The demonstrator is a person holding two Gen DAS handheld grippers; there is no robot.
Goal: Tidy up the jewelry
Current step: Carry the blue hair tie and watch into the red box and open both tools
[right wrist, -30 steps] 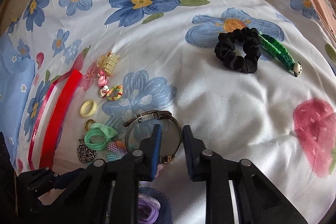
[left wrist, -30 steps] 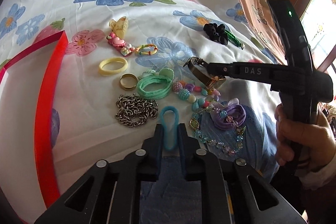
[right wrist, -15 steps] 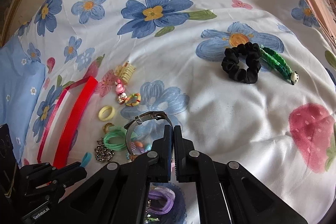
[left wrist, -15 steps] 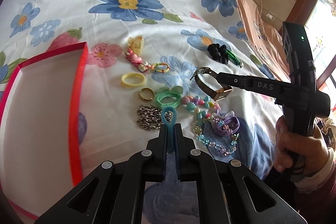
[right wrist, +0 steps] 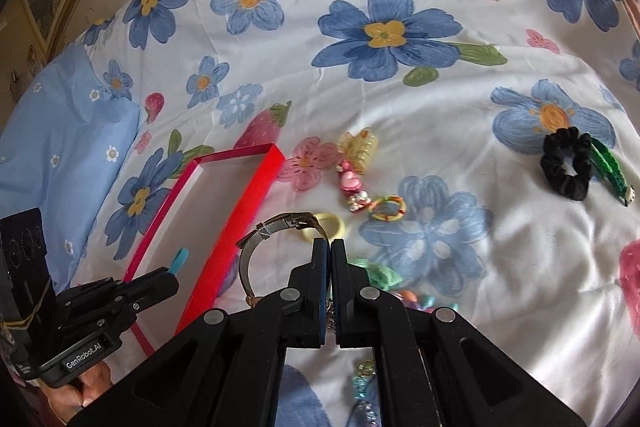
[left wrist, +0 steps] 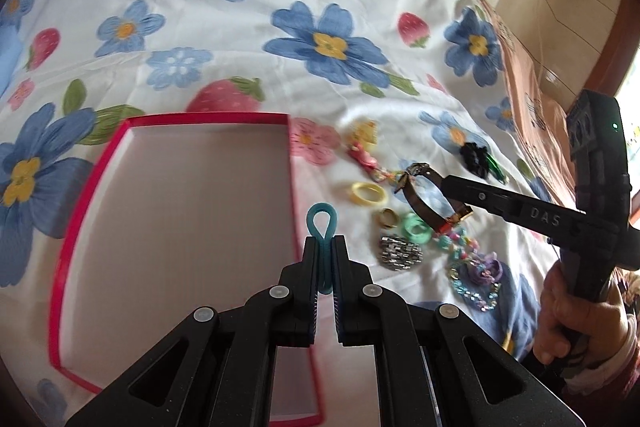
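Note:
My left gripper (left wrist: pixel 324 241) is shut on a blue hair loop (left wrist: pixel 321 223) and holds it above the right edge of the red-rimmed tray (left wrist: pixel 291 187). My right gripper (right wrist: pixel 330 245) is shut on a metal-band watch (right wrist: pixel 276 227) and holds it lifted above the jewelry pile; it shows in the left wrist view (left wrist: pixel 444 183) with the watch (left wrist: pixel 416 199) hanging from it. The tray (right wrist: pixel 240 211) lies left of the watch. The left gripper (right wrist: pixel 170 273) shows at lower left with the blue loop (right wrist: pixel 180 261).
On the flowered bedsheet lie a yellow ring (left wrist: pixel 367 193), gold ring (left wrist: pixel 387 217), green band (left wrist: pixel 416 231), silver chain (left wrist: pixel 400 253), bead bracelets (left wrist: pixel 476 279), a yellow claw clip (right wrist: pixel 358 147), a black scrunchie (right wrist: pixel 566 167) and a green clip (right wrist: pixel 612 175). A blue pillow (right wrist: pixel 52 135) lies at left.
Both grippers closed on their items and lifted. The left gripper carried the blue loop left over the tray's edge. The right gripper raised the watch and moved it toward the tray.

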